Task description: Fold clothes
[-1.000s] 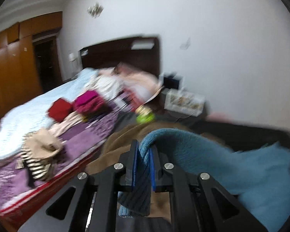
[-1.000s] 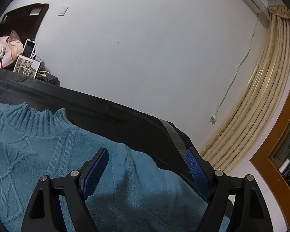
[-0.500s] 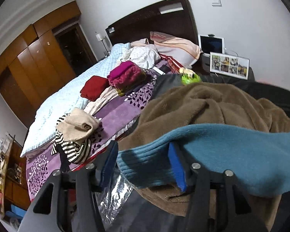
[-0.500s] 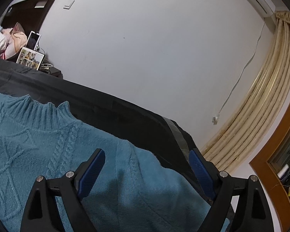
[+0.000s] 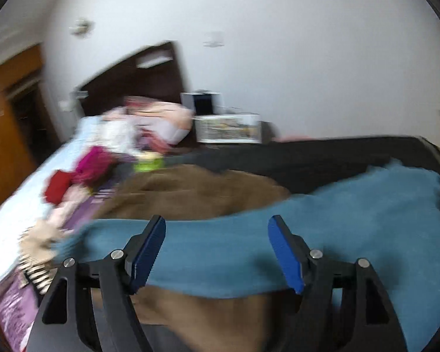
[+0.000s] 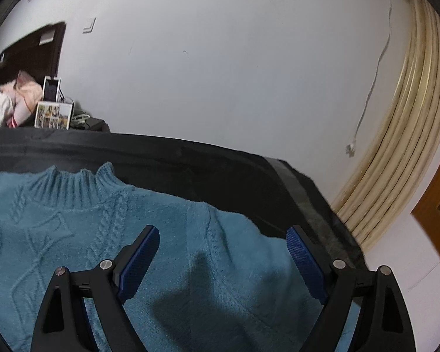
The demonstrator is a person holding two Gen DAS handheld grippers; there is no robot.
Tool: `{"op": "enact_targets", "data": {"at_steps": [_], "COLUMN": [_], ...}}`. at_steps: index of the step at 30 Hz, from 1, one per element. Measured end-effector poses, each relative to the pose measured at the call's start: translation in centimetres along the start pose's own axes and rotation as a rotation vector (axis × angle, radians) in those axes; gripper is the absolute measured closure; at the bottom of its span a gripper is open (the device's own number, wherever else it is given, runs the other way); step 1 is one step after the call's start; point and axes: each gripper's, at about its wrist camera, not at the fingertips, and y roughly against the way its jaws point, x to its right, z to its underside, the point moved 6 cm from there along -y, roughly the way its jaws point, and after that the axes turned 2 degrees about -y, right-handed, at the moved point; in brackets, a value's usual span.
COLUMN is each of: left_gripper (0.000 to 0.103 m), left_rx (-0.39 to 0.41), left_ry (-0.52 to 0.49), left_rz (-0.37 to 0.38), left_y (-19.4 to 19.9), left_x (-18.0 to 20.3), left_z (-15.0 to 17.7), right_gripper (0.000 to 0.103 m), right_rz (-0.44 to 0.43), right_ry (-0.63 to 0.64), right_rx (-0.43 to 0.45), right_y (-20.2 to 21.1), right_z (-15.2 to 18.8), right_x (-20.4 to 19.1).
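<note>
A teal cable-knit sweater (image 6: 82, 234) lies spread on a black-covered surface (image 6: 220, 173), its ribbed collar toward the wall. One teal sleeve (image 5: 220, 249) stretches across a brown garment (image 5: 196, 193) in the blurred left wrist view. My left gripper (image 5: 217, 226) hovers just above that sleeve; its jaws are opening and the blue pads stand apart from the cloth. Over the sweater's shoulder my right gripper (image 6: 223, 236) stands open, nothing pinched between its pads.
A bed (image 5: 23, 205) at the left carries several piles of clothes, red (image 5: 58, 186) and magenta (image 5: 94, 161) among them. A photo frame (image 5: 228, 127) and tablet stand by the dark headboard. Beige curtains (image 6: 402, 135) hang at the right; the surface's edge is near them.
My left gripper let go of the teal sleeve and its jaws spread wide, while the hand swung so the view shifted. The sleeve now lies across the brown garment. The right gripper barely moved.
</note>
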Motion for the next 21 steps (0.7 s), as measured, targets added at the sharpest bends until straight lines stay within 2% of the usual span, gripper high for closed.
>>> {"op": "enact_targets", "data": {"at_steps": [3,6,12,16,21], "left_gripper": [0.027,0.027,0.027,0.027,0.027], "left_rx": [-0.056,-0.103,-0.187,-0.233,-0.287], "left_ry": [-0.023,-0.044,-0.082,-0.079,-0.038], "left_rz": [0.129,0.204,0.293,0.296,0.296], "left_y": [-2.2,-4.5,-8.2,-10.3,-13.2], "left_x": [5.8,10.8,18.8,20.7,20.7], "left_z": [-0.1,0.0,0.2,0.4,0.4], "right_gripper": [0.013,0.013,0.013,0.013,0.013], "right_rz": [-0.027,-0.083,-0.205,-0.267,-0.309], "right_ry": [-0.046,-0.088,-0.113,-0.085,-0.022], "right_rx": [-0.011,-0.042,-0.121,-0.162,-0.218], "right_y": [0.0,-0.4,-1.4,-1.7,-2.4], "right_z": [0.0,0.2,0.9,1.8,2.9], "right_x": [1.0,1.3,0.4,-1.1,-3.1]}}
